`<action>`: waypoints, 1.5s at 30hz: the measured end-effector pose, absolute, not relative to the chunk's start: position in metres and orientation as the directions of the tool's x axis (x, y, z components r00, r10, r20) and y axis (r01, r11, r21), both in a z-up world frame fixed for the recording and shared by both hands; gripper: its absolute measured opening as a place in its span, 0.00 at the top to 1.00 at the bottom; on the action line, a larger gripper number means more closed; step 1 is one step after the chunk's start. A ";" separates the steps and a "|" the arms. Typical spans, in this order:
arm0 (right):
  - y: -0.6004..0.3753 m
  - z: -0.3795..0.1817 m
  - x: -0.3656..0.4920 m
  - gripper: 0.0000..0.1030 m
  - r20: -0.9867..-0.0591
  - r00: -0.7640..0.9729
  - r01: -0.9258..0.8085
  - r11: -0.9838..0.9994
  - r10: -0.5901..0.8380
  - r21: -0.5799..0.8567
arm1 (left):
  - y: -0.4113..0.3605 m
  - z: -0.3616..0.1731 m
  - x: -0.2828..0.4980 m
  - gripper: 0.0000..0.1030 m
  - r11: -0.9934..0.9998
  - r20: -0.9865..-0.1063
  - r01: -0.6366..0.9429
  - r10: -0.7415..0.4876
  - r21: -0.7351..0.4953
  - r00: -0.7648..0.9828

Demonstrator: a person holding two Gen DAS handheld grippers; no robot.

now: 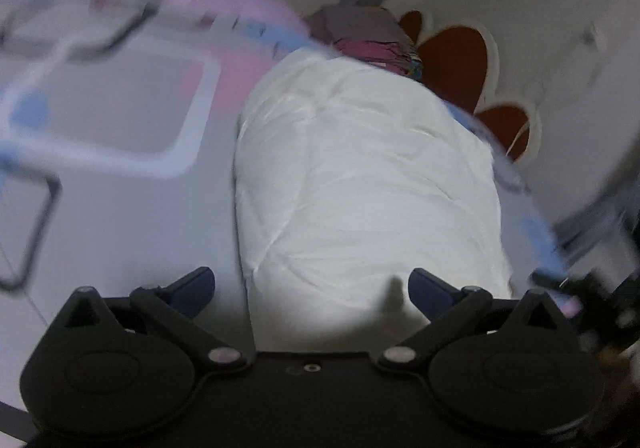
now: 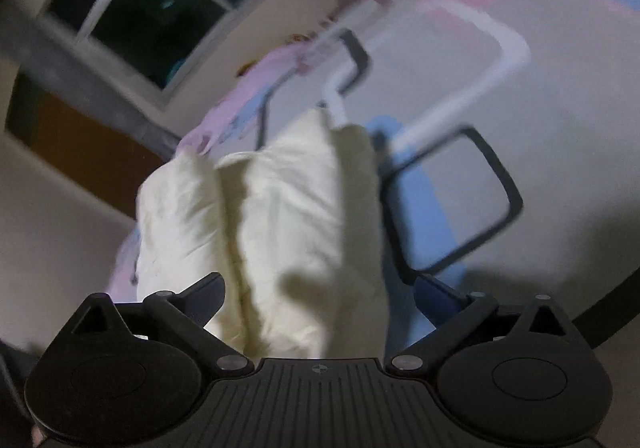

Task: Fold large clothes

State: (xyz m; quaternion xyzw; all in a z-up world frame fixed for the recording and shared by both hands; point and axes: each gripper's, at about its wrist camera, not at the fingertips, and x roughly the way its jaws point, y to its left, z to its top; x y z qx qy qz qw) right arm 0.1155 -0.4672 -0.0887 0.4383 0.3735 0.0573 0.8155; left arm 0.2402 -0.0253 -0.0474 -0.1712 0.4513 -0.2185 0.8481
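- The step in hand, as I judge it, is the letting-go after a fold; the white garment [image 1: 360, 176] lies as a long, narrow, doubled bundle on the patterned bed cover [image 1: 120, 216], so a further fold across its length looks like what is left.
- To do that well, I would have both claws come away cleanly without dragging the cloth, then take the near end at its two corners, pinching all the layers together; lifting only the top layer would pull the bundle open.
- The carry should be low and even, both hands moving together, so the far edge is met squarely; the fabric looks soft and puffy, and I expect it to slump if dropped from high up.
- The left claw [image 1: 312, 292] stands wide open with nothing gripped; the garment's near end lies between and just beyond its blue fingertips [image 1: 192, 288], stretching away toward the far side, where a dark pile of other clothes [image 1: 372, 36] sits.
- The right claw [image 2: 316, 296] is likewise spread wide and holds nothing; the garment [image 2: 280, 216] runs up the middle of its view, its near end between the fingers, though I cannot tell whether the pads brush it.
- Both views are smeared by motion, so fine edges are hard to make out.
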 end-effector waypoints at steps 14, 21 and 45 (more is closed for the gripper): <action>-0.449 -0.129 0.161 0.13 -0.569 0.622 0.210 0.586 0.538 0.783 | -0.037 -0.085 0.274 0.02 0.754 -0.653 0.184 -0.643 -0.630 0.400; -0.442 -0.128 0.166 0.13 -0.570 0.612 0.175 0.610 0.548 0.773 | -0.062 -0.083 0.278 0.03 0.783 -0.677 0.238 -0.618 -0.574 0.400; -0.396 -0.104 0.178 0.35 -0.517 0.631 0.085 0.611 0.579 0.787 | -0.070 -0.044 0.272 0.14 0.786 -0.665 0.386 -0.616 -0.483 0.423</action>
